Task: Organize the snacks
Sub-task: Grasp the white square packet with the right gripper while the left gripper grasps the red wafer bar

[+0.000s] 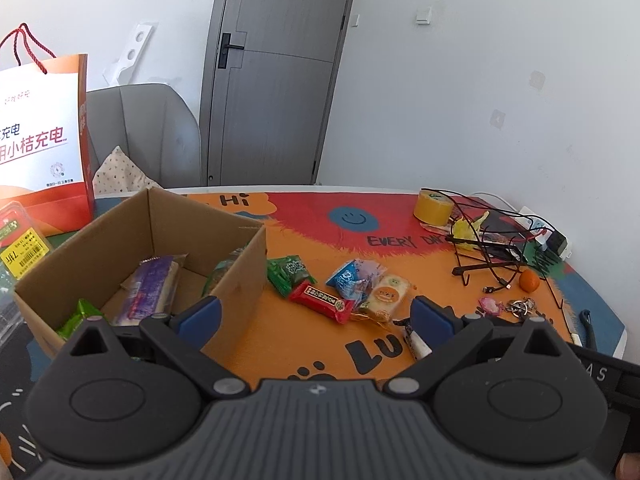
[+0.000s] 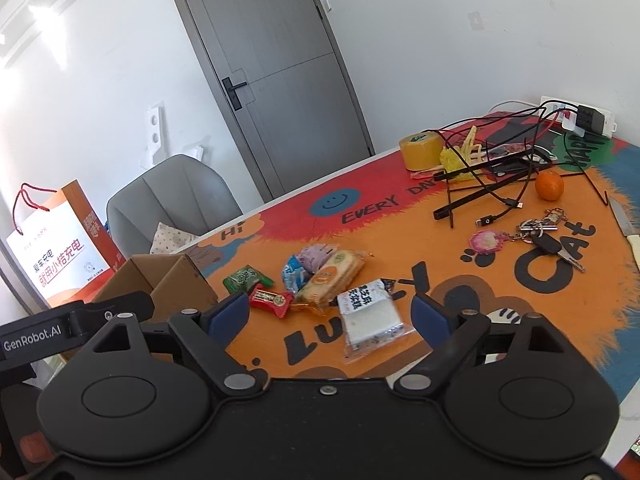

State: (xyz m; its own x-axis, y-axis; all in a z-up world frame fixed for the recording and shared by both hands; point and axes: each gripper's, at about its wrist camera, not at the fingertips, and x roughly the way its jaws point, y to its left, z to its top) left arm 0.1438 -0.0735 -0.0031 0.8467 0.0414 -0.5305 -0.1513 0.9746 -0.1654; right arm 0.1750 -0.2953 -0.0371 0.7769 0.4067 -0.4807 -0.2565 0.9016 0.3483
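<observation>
A cardboard box (image 1: pixel 240 264) with a divider stands on the table's left; a purple-wrapped snack (image 1: pixel 150 294) and green packets (image 1: pixel 78 318) lie inside. Right of it lie loose snacks: a green packet (image 1: pixel 290 272), a red candy bar (image 1: pixel 322 300), a blue packet (image 1: pixel 348 276) and a biscuit pack (image 1: pixel 384 296). My left gripper (image 1: pixel 316 316) is open and empty, above the box's near right corner. My right gripper (image 2: pixel 332 314) is open and empty, its jaws either side of a white snack pack (image 2: pixel 370 316). The box (image 2: pixel 176 280) and snack pile (image 2: pixel 320 276) show beyond.
An orange paper bag (image 1: pixel 44 136) stands behind the box. A tape roll (image 2: pixel 420 150), black wire stand with cables (image 2: pixel 492 176), tangerine (image 2: pixel 550 186), keys (image 2: pixel 540 236) and a knife (image 2: pixel 624 220) occupy the right side. A grey chair (image 1: pixel 144 128) is beyond the table.
</observation>
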